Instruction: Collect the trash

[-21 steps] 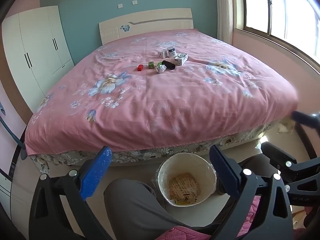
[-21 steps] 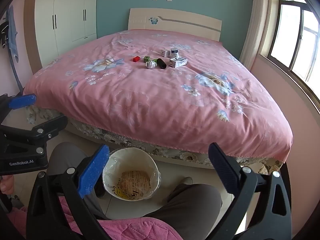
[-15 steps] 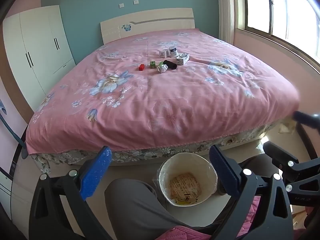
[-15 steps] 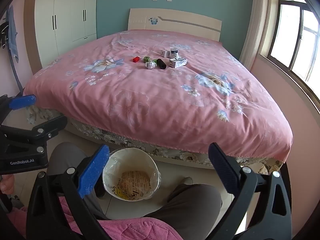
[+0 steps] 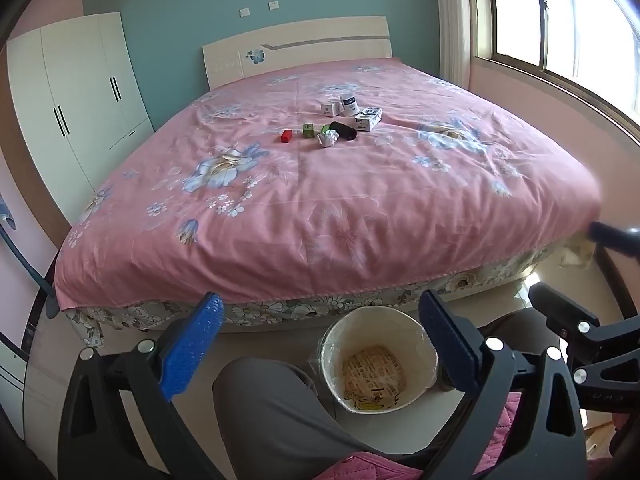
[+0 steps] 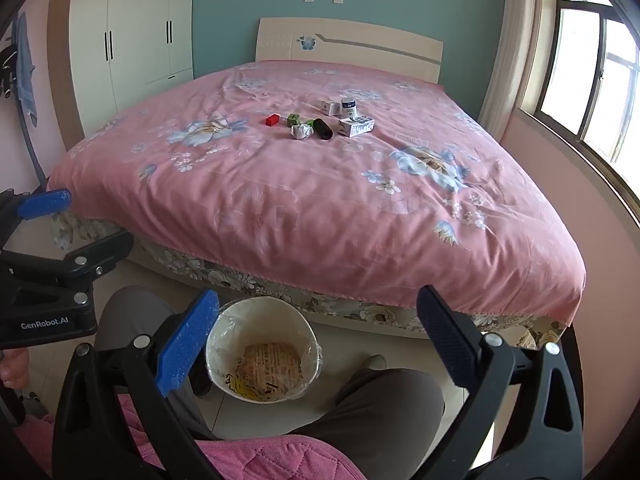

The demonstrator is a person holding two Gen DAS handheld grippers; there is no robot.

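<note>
A cluster of small items lies mid-bed: a crumpled white paper ball (image 5: 327, 138) (image 6: 301, 132), a black cylinder (image 5: 343, 131) (image 6: 323, 129), a red block (image 5: 286, 135) (image 6: 272, 119), a green cube (image 5: 307, 130) (image 6: 293, 119), white boxes (image 5: 367, 118) (image 6: 356, 125) and a small jar (image 5: 349, 104) (image 6: 348, 107). A lined white trash bin (image 5: 378, 362) (image 6: 262, 349) stands on the floor at the bed's foot, between a person's knees. My left gripper (image 5: 320, 320) and right gripper (image 6: 318, 316) both hang open and empty above the bin, far from the items.
The pink floral bedspread (image 5: 340, 200) (image 6: 320, 184) fills most of both views. A white wardrobe (image 5: 72, 92) (image 6: 132, 40) stands at the left and a window (image 6: 592, 92) at the right. The person's grey trouser legs (image 5: 276, 420) flank the bin.
In the left wrist view the bed and bin have slid slightly lower and right. The right wrist view is unchanged.
</note>
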